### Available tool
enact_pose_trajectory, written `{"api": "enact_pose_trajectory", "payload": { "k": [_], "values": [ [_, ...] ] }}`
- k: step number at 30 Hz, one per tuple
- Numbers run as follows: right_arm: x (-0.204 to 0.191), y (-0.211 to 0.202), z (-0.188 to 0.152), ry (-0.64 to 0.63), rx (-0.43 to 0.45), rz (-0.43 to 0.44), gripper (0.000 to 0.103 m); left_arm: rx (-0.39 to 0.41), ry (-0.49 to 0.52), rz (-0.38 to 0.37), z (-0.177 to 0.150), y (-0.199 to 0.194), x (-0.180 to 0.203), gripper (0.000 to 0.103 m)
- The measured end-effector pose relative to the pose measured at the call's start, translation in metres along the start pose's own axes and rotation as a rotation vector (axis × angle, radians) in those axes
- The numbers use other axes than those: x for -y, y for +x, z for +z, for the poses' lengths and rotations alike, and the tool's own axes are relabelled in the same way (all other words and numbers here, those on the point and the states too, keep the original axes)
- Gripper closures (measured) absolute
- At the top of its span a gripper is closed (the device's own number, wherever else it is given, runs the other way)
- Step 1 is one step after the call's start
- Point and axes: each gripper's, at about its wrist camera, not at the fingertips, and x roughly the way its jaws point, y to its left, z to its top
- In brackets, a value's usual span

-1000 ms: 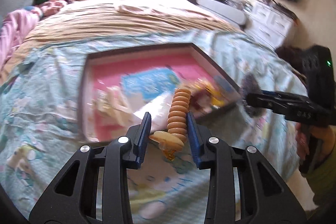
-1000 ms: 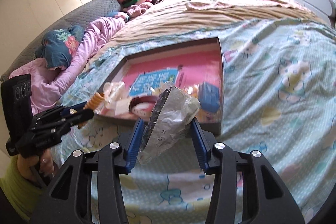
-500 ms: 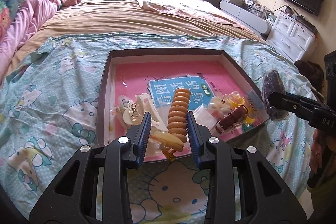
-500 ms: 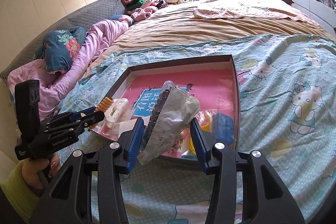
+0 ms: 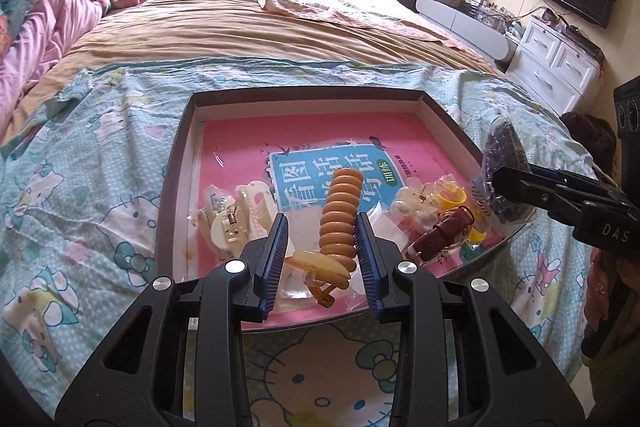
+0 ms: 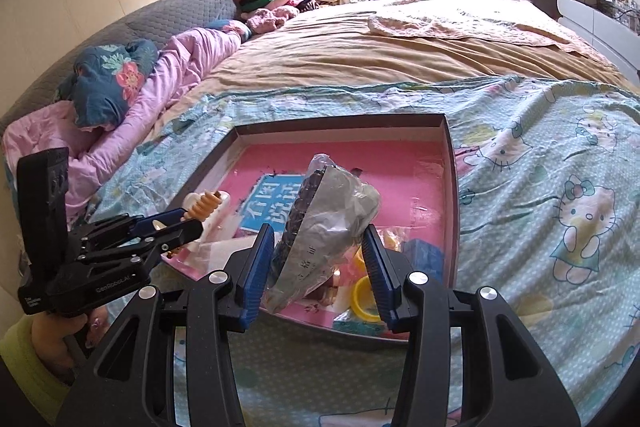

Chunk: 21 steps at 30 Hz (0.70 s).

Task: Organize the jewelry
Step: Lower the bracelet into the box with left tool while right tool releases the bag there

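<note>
While our left gripper (image 5: pixel 322 255) clamps an amber ridged hair clip (image 5: pixel 339 217) at the lower centre of its frame, our right gripper (image 6: pixel 318 267) pinches a clear bag of dark beads (image 6: pixel 320 223) at the middle of its own. Both sit above the near edge of the dark tray (image 5: pixel 176 163). On the tray's pink liner lie a cream claw clip (image 5: pixel 236 215), a brown strap (image 5: pixel 438 233) and a yellow ring (image 6: pixel 364 297).

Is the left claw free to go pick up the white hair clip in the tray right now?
Probably not. The left claw is shut on the orange clip, so it has no free grip. The white hair clip lies uncovered in the tray, just left of the claw.
</note>
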Motion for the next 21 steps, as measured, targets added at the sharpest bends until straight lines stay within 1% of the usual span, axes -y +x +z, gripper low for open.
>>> {"api": "enact_pose_trajectory", "payload": {
  "k": [4,10,13,16,21],
  "values": [
    [0.002,0.009,-0.005,-0.021,-0.020,-0.048,0.059,-0.014,-0.003,-0.001,-0.001,0.004,-0.002,0.077],
    [0.008,0.019,-0.015,-0.014,-0.044,-0.073,0.059,-0.020,-0.007,0.002,-0.001,0.005,-0.003,0.076],
    [0.009,0.021,-0.017,-0.015,-0.038,-0.094,0.059,-0.021,-0.005,0.003,-0.001,0.006,-0.002,0.076],
    [0.010,0.021,-0.018,-0.005,-0.038,-0.092,0.058,-0.022,-0.007,0.001,-0.001,0.006,-0.002,0.076],
    [0.010,0.018,-0.018,0.005,-0.033,-0.084,0.053,-0.022,-0.008,-0.001,-0.001,0.006,-0.002,0.075]
  ]
}}
